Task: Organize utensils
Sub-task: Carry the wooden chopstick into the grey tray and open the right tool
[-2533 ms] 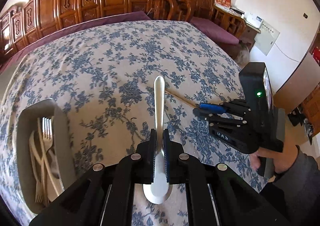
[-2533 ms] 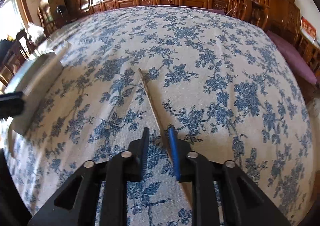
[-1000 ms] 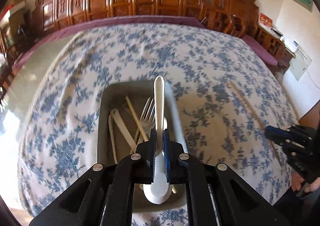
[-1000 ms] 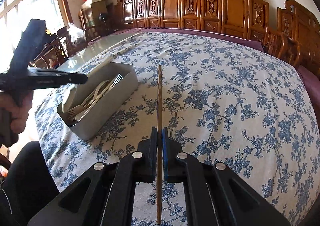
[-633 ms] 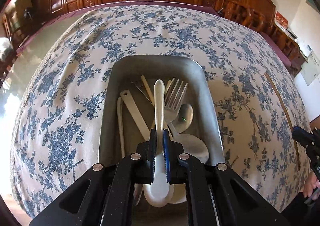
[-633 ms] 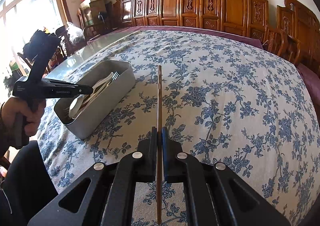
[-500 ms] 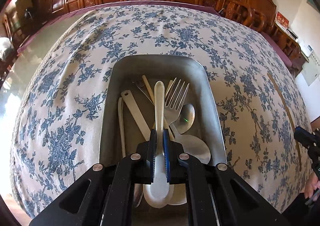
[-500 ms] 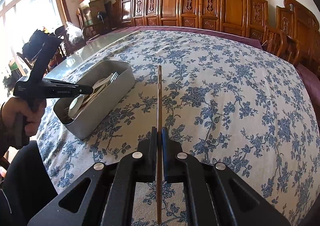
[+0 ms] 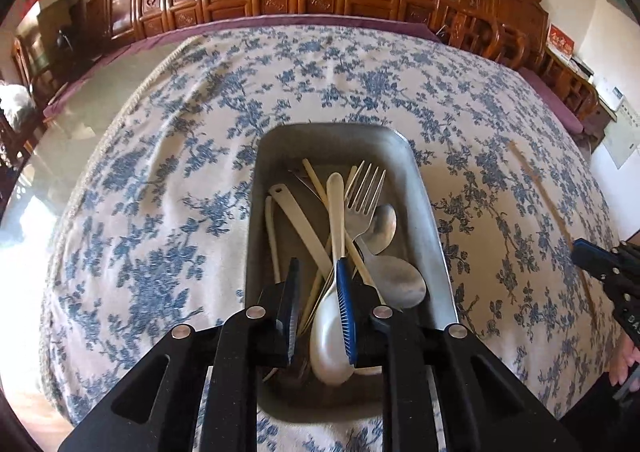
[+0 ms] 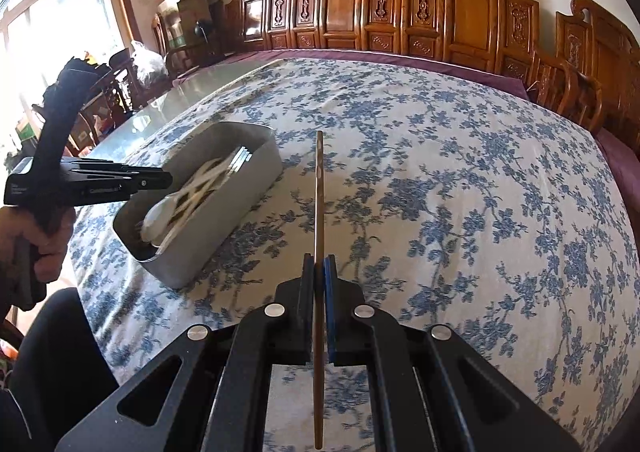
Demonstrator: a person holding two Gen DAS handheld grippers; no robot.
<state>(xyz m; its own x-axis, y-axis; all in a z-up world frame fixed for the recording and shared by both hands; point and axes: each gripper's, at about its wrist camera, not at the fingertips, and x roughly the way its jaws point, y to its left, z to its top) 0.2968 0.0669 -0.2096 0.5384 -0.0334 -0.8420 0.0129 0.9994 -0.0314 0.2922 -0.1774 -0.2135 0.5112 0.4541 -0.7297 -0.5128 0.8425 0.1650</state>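
Metal tray [image 9: 424, 212] on the floral worktop [image 9: 168, 212] holds the white spoon [image 9: 334, 292]; left claw [image 9: 320, 308] has just been opening, spoon loose between its jaws (lift away straight, avoiding snags); right claw [image 10: 320, 276] grips a chopstick [image 10: 319, 188], tray next.

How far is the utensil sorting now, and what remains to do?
Done: a fork, spoons and pale sticks lie in the metal tray. In hand: the left gripper has just been opening, and the white spoon between its jaws is dropping in. Left: the chopstick clamped in the right gripper must follow.
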